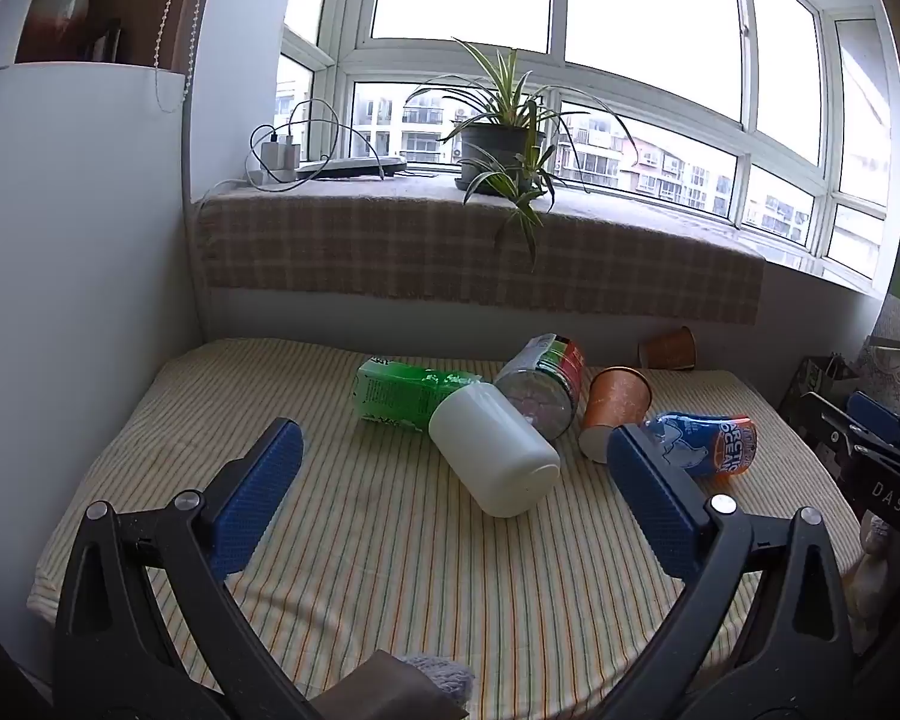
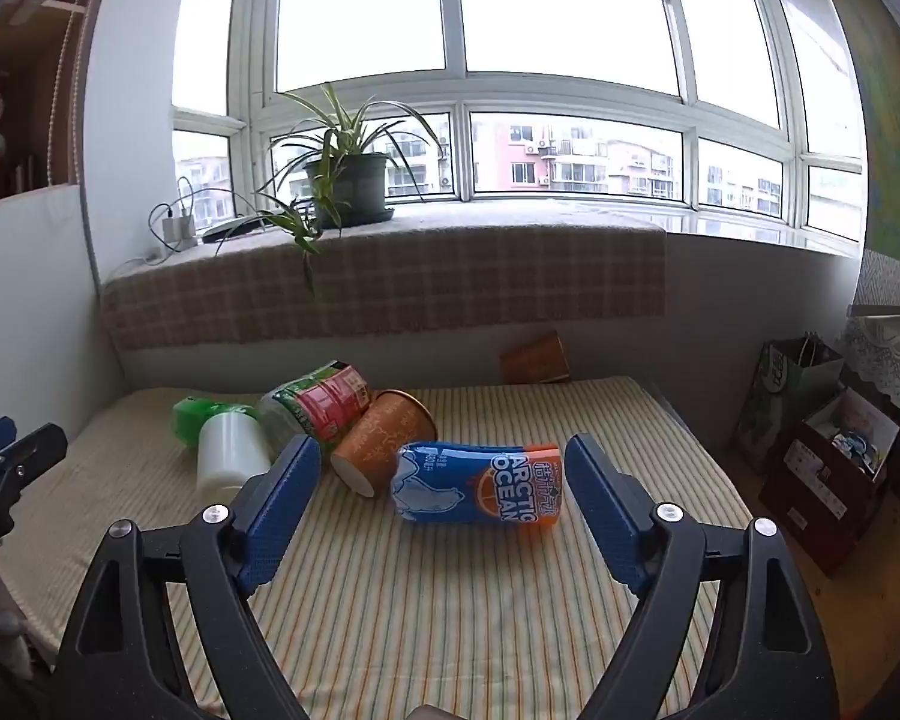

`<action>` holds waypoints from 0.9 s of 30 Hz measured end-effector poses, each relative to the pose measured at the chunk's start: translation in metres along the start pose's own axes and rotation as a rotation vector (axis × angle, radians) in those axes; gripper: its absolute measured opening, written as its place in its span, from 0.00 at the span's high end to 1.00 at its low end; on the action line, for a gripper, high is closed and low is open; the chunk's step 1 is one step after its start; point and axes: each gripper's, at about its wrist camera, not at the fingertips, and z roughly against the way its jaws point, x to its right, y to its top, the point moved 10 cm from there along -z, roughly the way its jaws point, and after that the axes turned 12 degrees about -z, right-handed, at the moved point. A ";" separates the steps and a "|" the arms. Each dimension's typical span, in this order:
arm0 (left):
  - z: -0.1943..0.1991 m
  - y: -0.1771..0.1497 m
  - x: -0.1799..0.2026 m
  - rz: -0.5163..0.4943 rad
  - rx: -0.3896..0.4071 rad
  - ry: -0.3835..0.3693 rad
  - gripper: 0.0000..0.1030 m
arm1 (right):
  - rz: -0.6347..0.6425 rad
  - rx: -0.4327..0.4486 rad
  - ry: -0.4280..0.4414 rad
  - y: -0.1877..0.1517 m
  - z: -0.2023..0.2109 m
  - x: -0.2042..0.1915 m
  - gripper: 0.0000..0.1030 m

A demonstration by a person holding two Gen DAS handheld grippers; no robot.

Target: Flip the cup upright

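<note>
An orange paper cup [image 1: 613, 411] lies on its side on the striped tablecloth, base toward me; it also shows in the right wrist view [image 2: 384, 441]. A second orange cup [image 1: 668, 348] lies on its side at the table's far edge by the wall, also in the right wrist view [image 2: 535, 358]. My left gripper [image 1: 453, 462] is open and empty, held back from a white bottle [image 1: 493, 449]. My right gripper [image 2: 441, 471] is open and empty, its jaws either side of a blue Arctic Ocean can [image 2: 480, 483].
A green bottle [image 1: 399, 391] and a red-green labelled jar [image 1: 543, 384] lie on their sides among the cups. A blanket-covered sill [image 1: 480, 252] with a potted plant [image 1: 501, 147] stands behind. Bags and boxes [image 2: 822, 420] sit on the floor at the right.
</note>
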 end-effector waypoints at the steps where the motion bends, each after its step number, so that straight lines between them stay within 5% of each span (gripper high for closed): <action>1: 0.000 0.000 -0.002 0.028 0.007 -0.009 0.00 | 0.002 0.003 -0.002 0.001 0.000 0.000 0.19; 27: 0.010 0.007 -0.012 0.025 0.031 0.005 0.00 | 0.002 0.062 0.009 0.016 0.009 -0.006 0.19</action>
